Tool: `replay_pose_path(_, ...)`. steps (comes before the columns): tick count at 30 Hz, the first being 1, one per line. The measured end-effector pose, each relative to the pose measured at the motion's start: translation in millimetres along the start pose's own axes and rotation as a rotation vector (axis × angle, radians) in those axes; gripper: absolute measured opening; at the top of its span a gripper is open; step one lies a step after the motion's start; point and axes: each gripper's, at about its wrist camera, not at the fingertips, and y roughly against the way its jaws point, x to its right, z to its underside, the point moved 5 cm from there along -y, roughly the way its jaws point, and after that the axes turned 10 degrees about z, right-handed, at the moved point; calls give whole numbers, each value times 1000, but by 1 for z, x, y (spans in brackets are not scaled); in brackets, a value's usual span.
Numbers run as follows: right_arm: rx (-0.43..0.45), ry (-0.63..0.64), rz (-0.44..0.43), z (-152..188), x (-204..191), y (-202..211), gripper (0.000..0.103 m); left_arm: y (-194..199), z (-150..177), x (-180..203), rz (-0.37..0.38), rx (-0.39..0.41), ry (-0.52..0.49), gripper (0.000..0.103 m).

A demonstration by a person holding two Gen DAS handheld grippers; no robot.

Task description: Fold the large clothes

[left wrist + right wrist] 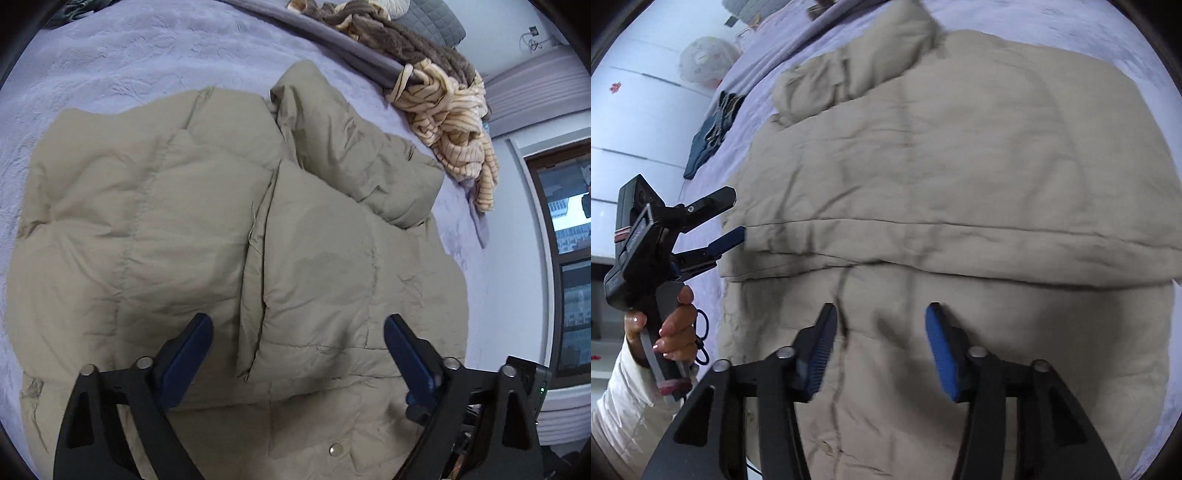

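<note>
Puffer jacket (207, 221) lies beneath both tools, left (298, 332) and right (881, 325), spread, holding nothing.

— What is seen below the right gripper (881, 345)?
— A beige padded coat (942, 177) is spread on a lilac bedspread (1137, 55); the blue pads are held apart above it, nothing gripped.
— And at the left?
— The left gripper (733, 218) is held by a hand (674, 328) at the coat's edge.

You are working over a bed (110, 62) covered in a pale lilac fleecy spread. A khaki puffer jacket (192, 229) lies spread across its middle, one sleeve folded in. A cream-and-brown striped blanket (454, 110) is heaped along one edge, and a small dark blue garment (709, 140) lies near the opposite edge.
</note>
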Motion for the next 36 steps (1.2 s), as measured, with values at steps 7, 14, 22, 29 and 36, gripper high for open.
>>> replay_pose_path(7,119,-30,235,-15,82,16,7,-17,-9,23,6,4,-55,10)
replay_pose_path(14,268,-32,401,-48,112,48,7,12,3,-7,-102,43,-65,10)
replay_pose_path(22,179,-64,384,-44,128,21,6,7,6,-24,-285,60,-132,11)
replay_pose_path(29,78,-35,149,-8,119,59,58,60,4,-36,-347,128,-130,11)
replay_pose_path(36,270,-419,-54,-29,180,83,63,45,-16,10,-283,153,-192,11)
